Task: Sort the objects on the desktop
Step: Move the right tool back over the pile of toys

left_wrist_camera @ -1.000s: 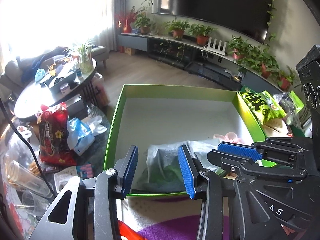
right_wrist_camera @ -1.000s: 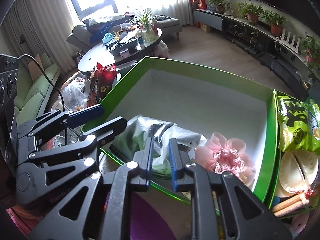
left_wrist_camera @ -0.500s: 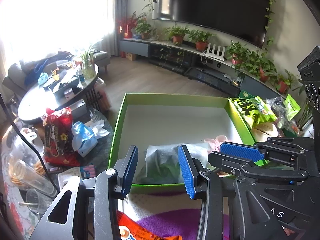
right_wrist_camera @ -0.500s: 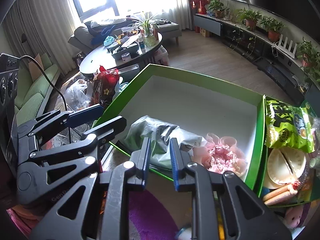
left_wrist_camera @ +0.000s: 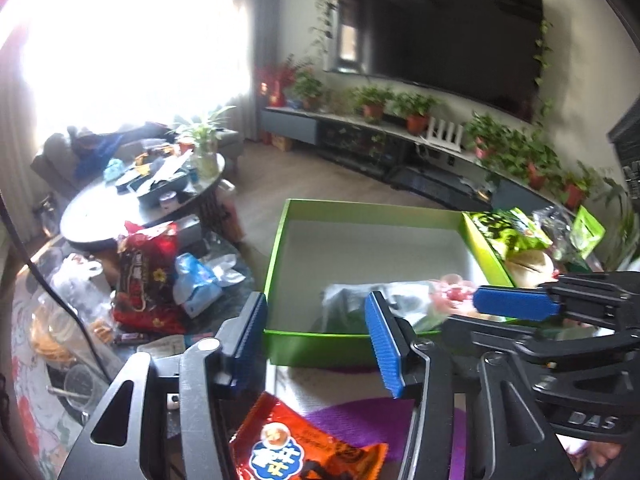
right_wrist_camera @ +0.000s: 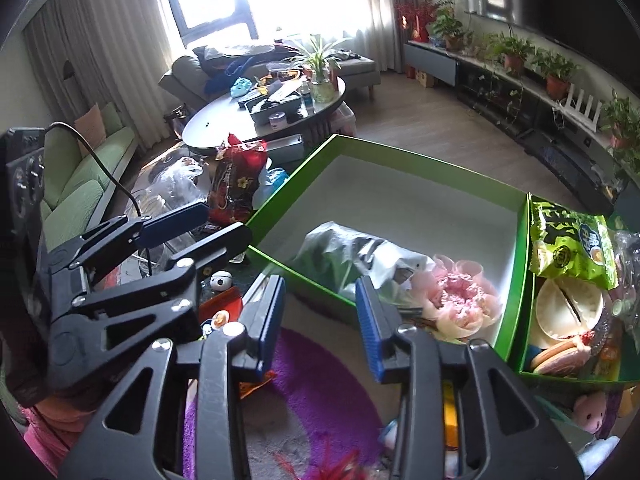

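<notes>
Snack packets and a crumpled grey-green bag (right_wrist_camera: 352, 258) crowd our view of a living-room tabletop: the bag lies in the green tray (right_wrist_camera: 400, 160) at centre frame, touching a pink flower-shaped thing (right_wrist_camera: 460, 296). We see the right gripper (right_wrist_camera: 320, 320) at lower centre, its jaws opening over the purple mat (right_wrist_camera: 320, 380) with nothing between them. The left gripper (left_wrist_camera: 316, 340) hangs short of the tray's near wall, jaws also opening and empty, an orange packet (left_wrist_camera: 296, 444) below. A round dark table (right_wrist_camera: 224, 120), a sofa and a potted-plant shelf fill the upper frame.
</notes>
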`<state>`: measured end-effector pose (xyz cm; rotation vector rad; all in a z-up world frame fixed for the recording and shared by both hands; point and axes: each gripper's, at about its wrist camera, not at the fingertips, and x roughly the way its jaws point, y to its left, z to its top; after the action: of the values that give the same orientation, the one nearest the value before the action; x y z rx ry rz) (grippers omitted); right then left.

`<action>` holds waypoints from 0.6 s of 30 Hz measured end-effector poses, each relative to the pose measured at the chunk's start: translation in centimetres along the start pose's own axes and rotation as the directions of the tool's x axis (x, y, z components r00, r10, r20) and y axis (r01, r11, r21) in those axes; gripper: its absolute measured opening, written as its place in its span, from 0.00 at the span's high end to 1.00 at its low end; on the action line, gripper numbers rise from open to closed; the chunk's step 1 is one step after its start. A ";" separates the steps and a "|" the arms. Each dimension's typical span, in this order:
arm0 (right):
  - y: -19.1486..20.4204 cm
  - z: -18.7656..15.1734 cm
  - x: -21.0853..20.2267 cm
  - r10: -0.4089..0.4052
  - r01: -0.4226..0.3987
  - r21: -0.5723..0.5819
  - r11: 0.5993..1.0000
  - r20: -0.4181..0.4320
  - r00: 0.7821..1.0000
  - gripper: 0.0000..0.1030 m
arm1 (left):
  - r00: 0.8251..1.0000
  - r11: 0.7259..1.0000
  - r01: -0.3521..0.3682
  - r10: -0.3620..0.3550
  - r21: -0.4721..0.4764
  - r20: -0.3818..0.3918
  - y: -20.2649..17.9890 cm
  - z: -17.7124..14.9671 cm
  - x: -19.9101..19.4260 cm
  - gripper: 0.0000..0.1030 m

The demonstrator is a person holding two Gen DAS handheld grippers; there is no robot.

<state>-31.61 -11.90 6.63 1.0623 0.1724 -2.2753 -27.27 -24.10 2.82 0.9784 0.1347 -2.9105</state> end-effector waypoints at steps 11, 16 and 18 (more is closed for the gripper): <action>-0.8 -1.9 -0.4 -0.042 0.042 0.007 0.999 -0.014 0.999 0.61 | 0.996 0.996 0.077 -0.078 -0.037 -0.042 -0.7 -1.6 1.2 0.49; -2.0 -3.0 -2.6 -0.083 0.083 0.040 0.996 -0.011 0.996 0.59 | 0.993 0.993 0.121 -0.121 -0.005 -0.013 -2.9 -1.7 -0.9 0.39; -2.4 -3.6 -4.0 -0.098 0.098 0.054 0.994 0.001 0.995 0.50 | 0.991 0.991 0.132 -0.132 0.010 0.000 -3.8 -1.7 -1.9 0.34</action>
<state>-28.70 -6.78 6.86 1.0987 0.1657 -2.3822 -25.09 -20.02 2.84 1.0073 0.1927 -3.0337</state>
